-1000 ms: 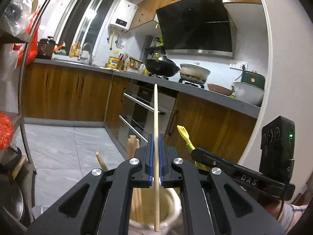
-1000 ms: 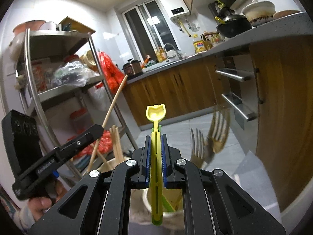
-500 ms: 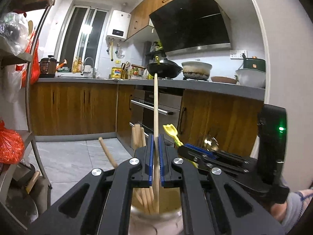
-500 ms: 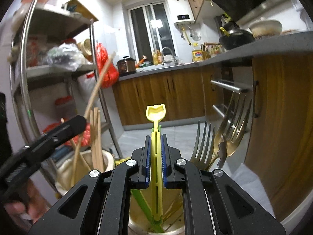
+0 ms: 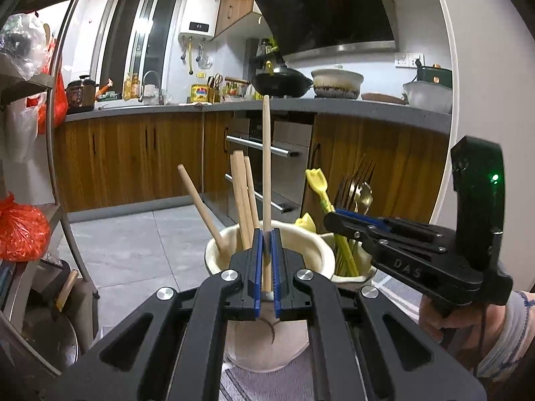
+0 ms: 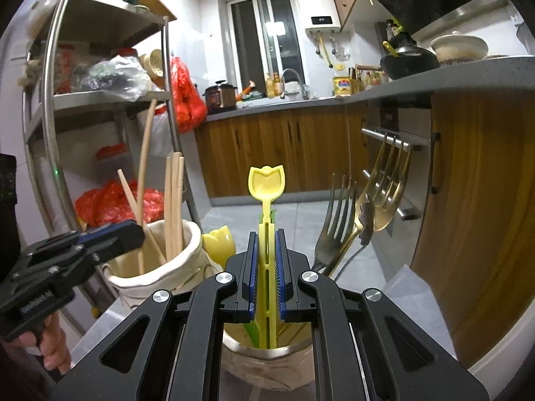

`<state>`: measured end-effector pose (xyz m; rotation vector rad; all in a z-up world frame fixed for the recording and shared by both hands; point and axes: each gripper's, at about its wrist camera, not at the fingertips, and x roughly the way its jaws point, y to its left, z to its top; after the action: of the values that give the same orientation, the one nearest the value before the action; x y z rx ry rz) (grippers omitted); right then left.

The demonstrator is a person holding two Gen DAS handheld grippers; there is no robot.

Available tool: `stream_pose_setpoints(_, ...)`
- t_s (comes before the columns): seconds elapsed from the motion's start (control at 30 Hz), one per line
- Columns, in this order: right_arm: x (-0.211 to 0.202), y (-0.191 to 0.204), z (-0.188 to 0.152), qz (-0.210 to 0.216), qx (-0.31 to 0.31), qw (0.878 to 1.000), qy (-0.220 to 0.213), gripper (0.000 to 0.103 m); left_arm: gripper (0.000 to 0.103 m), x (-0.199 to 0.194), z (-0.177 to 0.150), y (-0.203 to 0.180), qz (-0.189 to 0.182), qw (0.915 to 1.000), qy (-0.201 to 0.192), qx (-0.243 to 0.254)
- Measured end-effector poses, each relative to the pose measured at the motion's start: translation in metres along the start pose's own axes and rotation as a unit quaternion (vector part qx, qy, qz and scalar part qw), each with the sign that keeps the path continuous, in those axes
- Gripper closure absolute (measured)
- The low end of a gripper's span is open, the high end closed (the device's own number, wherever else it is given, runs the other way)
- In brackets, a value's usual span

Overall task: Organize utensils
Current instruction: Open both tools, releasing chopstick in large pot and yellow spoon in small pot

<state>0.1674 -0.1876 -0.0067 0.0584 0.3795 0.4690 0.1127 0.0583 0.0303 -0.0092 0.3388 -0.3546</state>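
Note:
My left gripper (image 5: 266, 239) is shut on a long wooden chopstick (image 5: 266, 167) that stands upright, its lower end down inside a cream ceramic holder (image 5: 311, 245) with several other wooden chopsticks (image 5: 241, 193). My right gripper (image 6: 266, 250) is shut on a yellow tulip-shaped plastic spoon (image 6: 266, 183), whose lower end reaches into a second cream holder (image 6: 267, 361). That holder also has metal forks (image 6: 337, 214) and a golden spoon (image 6: 381, 217). The left wrist view shows the right gripper (image 5: 334, 215) over that second holder (image 5: 364, 274). The right wrist view shows the left gripper (image 6: 133, 230) over the chopstick holder (image 6: 190, 237).
Both holders stand on a striped cloth (image 5: 267, 384) on a white table. Behind are wooden kitchen cabinets (image 5: 133, 157), an oven (image 5: 267, 153), a grey counter with a wok (image 5: 282, 85) and a pot. A metal shelf rack (image 6: 57, 107) with red bags stands at the left.
Both grippers have sunk toward the holders and rolled level. The chopstick's lower end and the yellow spoon's lower end now reach deeper into their holders.

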Motion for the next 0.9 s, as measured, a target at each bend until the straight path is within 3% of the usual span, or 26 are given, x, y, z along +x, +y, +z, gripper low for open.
stream_pose_setpoints(0.37, -0.001, 0.002, -0.009, -0.004, -0.006, 0.999, 0.038, 0.092, 0.095, -0.002, -0.001, 0.002, -0.002, 1.0, 0.002, -0.003)
stream_pose_setpoints(0.43, -0.001, 0.003, -0.009, 0.001, -0.004, 0.999, 0.042, 0.092, 0.086, -0.004, 0.0, 0.001, -0.002, 1.0, -0.001, 0.0)
stream_pose_setpoints(0.5, -0.004, 0.003, -0.008, 0.002, -0.004, 0.999, 0.037, 0.084, 0.068, -0.006, 0.0, 0.0, 0.001, 1.0, -0.007, 0.0)
stream_pose_setpoints(0.9, -0.051, -0.007, -0.013, -0.008, -0.011, 1.0, 0.017, 0.079, 0.063, -0.032, -0.011, -0.016, 0.001, 0.9998, -0.005, 0.019)
